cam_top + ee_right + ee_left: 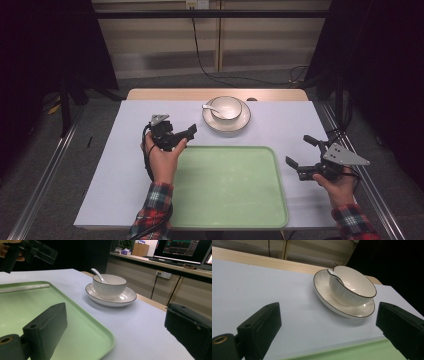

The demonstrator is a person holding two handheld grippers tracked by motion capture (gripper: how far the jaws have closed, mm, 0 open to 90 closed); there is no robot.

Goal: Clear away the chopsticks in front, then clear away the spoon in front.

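Behind green tray [230, 185], bowl [225, 107] w/ spoon [209, 107] on plate [240, 122] (both jaws apart).

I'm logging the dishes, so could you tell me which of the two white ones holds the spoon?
The bowl, the deeper dish standing on the flat plate; the spoon leans over its rim, its handle toward the left gripper.
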